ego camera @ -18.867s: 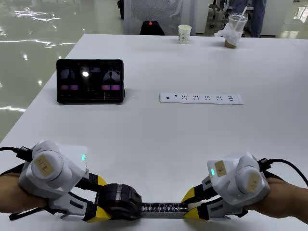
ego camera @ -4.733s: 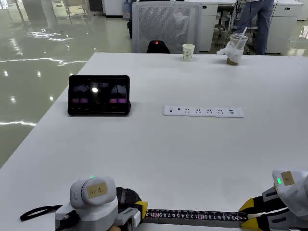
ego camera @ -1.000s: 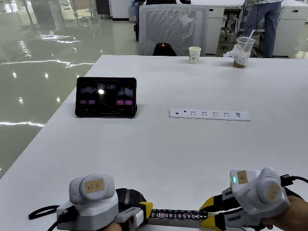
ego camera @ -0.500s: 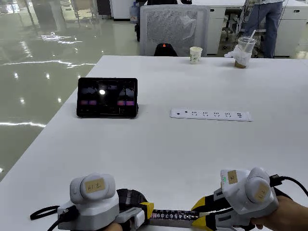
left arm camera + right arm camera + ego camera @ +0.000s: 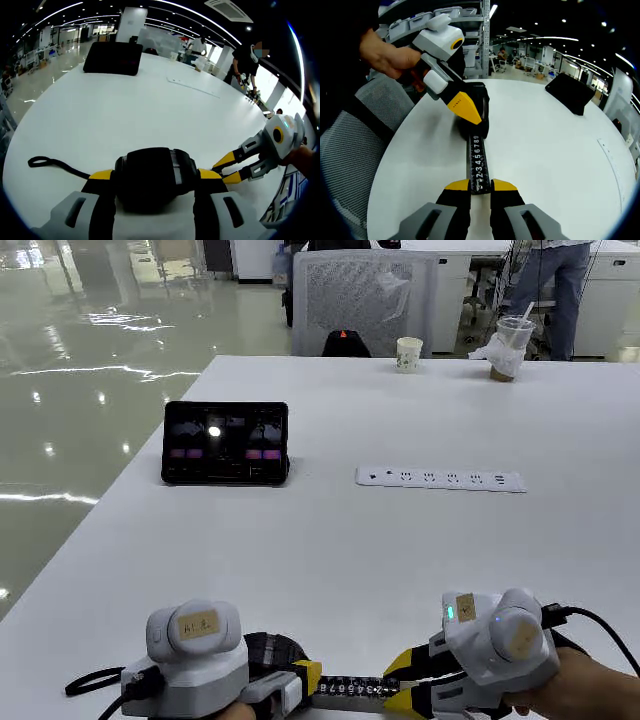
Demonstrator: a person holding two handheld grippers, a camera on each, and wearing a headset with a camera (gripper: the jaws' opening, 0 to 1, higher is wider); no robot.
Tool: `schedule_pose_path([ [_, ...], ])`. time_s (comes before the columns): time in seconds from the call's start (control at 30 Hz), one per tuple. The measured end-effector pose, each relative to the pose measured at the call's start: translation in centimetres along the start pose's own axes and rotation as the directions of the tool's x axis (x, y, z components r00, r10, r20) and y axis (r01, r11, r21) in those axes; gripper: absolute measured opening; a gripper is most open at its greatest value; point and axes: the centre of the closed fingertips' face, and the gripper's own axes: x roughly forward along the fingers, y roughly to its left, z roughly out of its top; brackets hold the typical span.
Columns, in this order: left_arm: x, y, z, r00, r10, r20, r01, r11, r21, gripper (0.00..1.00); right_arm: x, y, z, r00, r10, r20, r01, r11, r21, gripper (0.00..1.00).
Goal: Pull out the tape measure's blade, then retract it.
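Observation:
The black tape measure case (image 5: 268, 653) lies at the table's near edge, and my left gripper (image 5: 300, 680) is shut on it. The left gripper view has the case (image 5: 155, 175) wedged between the yellow fingertips (image 5: 102, 175). A short stretch of the numbered blade (image 5: 350, 687) runs right from the case to my right gripper (image 5: 398, 684), which is shut on the blade's end. In the right gripper view the blade (image 5: 477, 159) leads from my right gripper (image 5: 480, 186) up to the case (image 5: 479, 102), where the left gripper (image 5: 464, 107) holds it.
A dark tablet (image 5: 226, 443) stands at the left and a white power strip (image 5: 440, 479) lies mid-table. A paper cup (image 5: 407, 353) and a plastic cup with a straw (image 5: 505, 348) stand at the far edge before a mesh chair (image 5: 365, 295). The case's strap (image 5: 50, 164) trails left.
My right gripper has moved left toward the case with the blade's end, so the exposed blade is shorter. The left gripper and the case have stayed put.

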Motion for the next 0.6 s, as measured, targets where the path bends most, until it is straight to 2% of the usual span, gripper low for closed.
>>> schedule_pose_path([
  [0.6, 0.0, 0.0, 0.0, 1.0000, -0.005, -0.004, 0.005, 1.000, -0.006, 0.58, 1.5, 0.0, 1.3, 0.9999, 0.008, 0.010, -0.008, 1.000, -0.015, 0.11],
])
